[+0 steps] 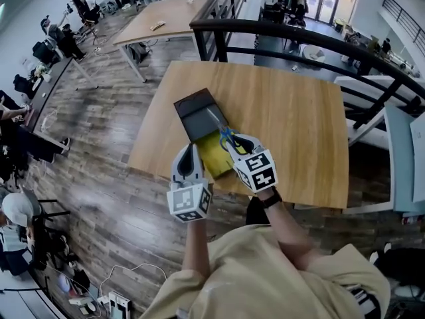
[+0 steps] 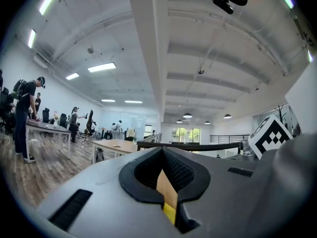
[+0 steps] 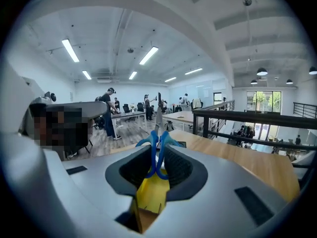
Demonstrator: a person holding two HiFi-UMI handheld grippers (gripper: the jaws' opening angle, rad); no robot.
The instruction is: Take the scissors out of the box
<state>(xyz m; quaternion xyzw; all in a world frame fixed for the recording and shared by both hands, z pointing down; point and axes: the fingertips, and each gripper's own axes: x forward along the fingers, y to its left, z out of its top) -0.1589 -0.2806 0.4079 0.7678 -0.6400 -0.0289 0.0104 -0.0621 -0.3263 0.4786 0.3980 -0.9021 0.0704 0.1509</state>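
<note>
Blue-handled scissors [image 1: 226, 136] hang above the box, blades pointing away from me. My right gripper [image 1: 232, 142] is shut on their handles. In the right gripper view the blue loops of the scissors [image 3: 157, 152] sit between the pads of the right gripper [image 3: 158, 161], with the blade standing up beyond. The box [image 1: 214, 158] lies near the table's front edge; it is yellow inside, and its dark lid [image 1: 196, 111] is folded back. My left gripper [image 1: 190, 154] hovers at the box's left side. In its own view the left gripper [image 2: 163, 176] has a narrow gap, with nothing in it.
The box rests on a wooden table [image 1: 292, 111]; its near edge runs just in front of my grippers. A black railing [image 1: 299, 38] runs behind the table. Another wooden table [image 1: 166, 18] stands further back. People and desks are along the left wall [image 1: 26, 78].
</note>
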